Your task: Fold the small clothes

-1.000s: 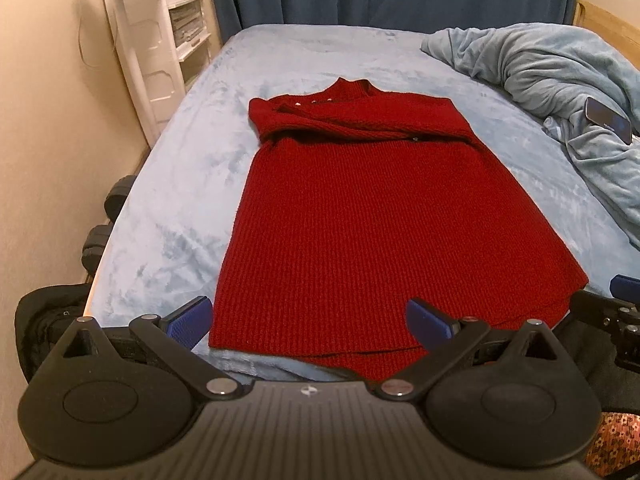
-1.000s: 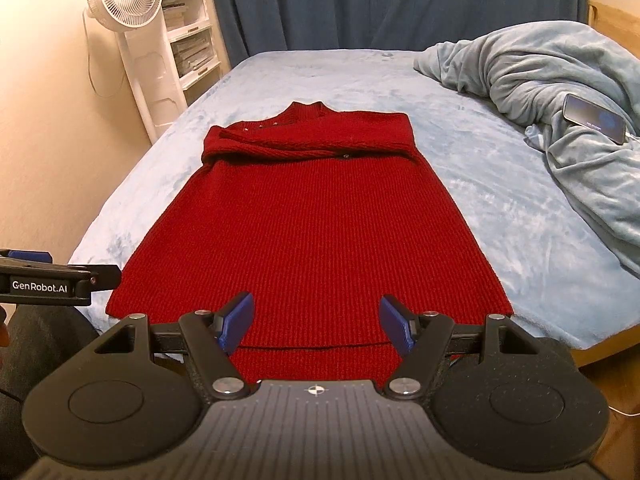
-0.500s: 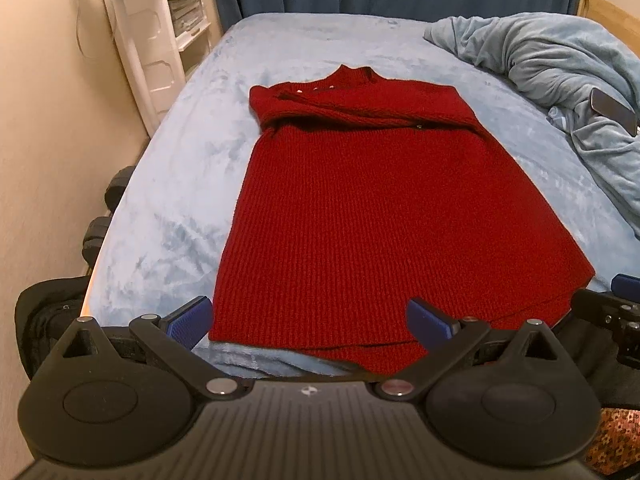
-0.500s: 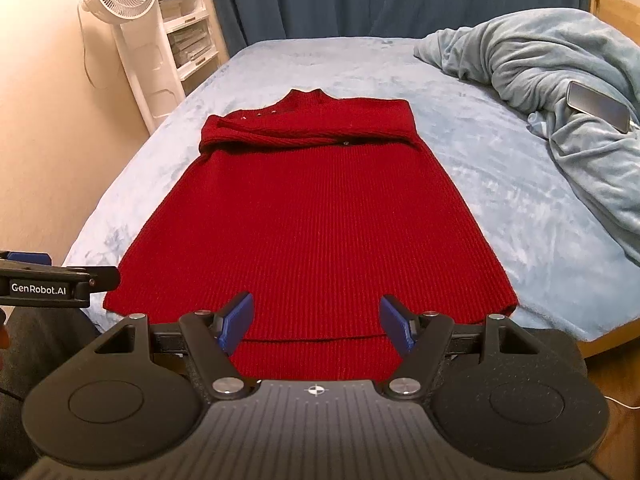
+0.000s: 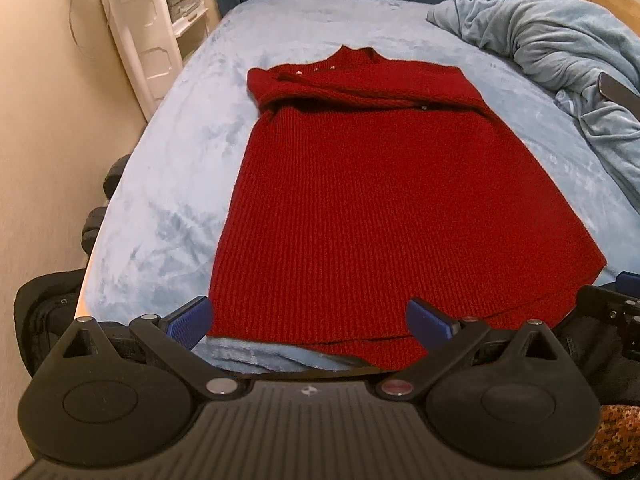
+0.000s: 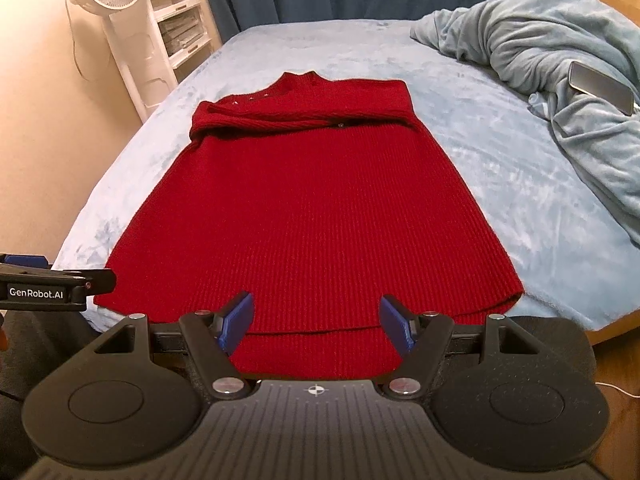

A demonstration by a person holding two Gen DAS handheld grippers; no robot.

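Observation:
A red knit sweater (image 5: 384, 200) lies flat on the light blue bed (image 5: 168, 208), neck far, hem near, with its sleeves folded across the chest. It also shows in the right wrist view (image 6: 312, 208). My left gripper (image 5: 310, 318) is open and empty, just above the hem near its left corner. My right gripper (image 6: 316, 322) is open and empty, over the middle of the hem. The left gripper's side shows at the left edge of the right wrist view (image 6: 52, 286).
A rumpled blue blanket (image 6: 560, 60) lies on the bed's far right with a phone (image 6: 600, 86) on it. A white fan (image 6: 116, 12) and shelves (image 6: 176, 20) stand by the wall at left. Dark bags (image 5: 44, 312) sit on the floor beside the bed.
Both grippers have moved forward and slightly lower toward the sweater's hem. Both stay open. The sweater has not moved.

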